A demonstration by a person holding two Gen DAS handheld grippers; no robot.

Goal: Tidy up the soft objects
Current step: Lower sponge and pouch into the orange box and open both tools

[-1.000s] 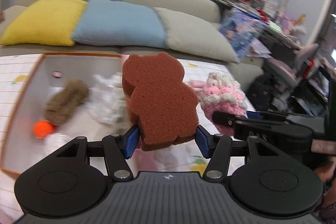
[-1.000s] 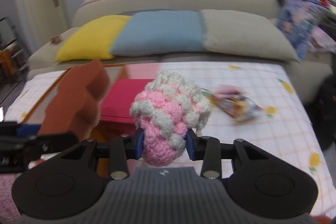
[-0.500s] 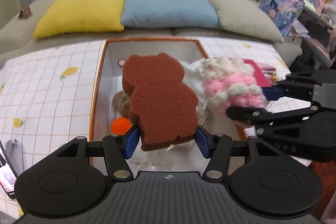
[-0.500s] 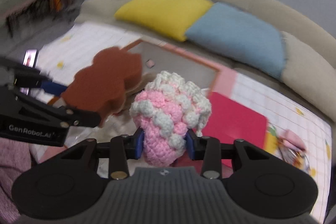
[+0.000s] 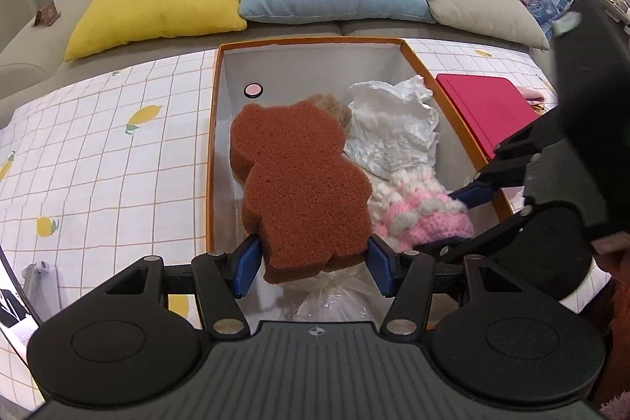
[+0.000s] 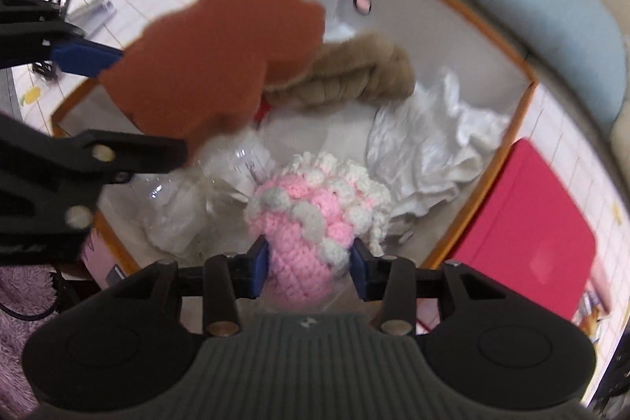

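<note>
The left gripper (image 5: 313,264) clamped the brown bear-shaped sponge (image 5: 299,184) above the orange-rimmed box (image 5: 212,144). The right gripper (image 6: 309,272), jaws opening, held the pink crochet toy (image 6: 311,223) over crumpled white paper (image 6: 433,152) inside the box

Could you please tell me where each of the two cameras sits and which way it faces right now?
Left wrist: on the left gripper, tilted down over the box toward the sofa; its fingers clamp the brown sponge.
Right wrist: on the right gripper, looking steeply down into the box; jaws opening, pink crochet toy between them.
Shared: box, both toys, each other's gripper.
</note>
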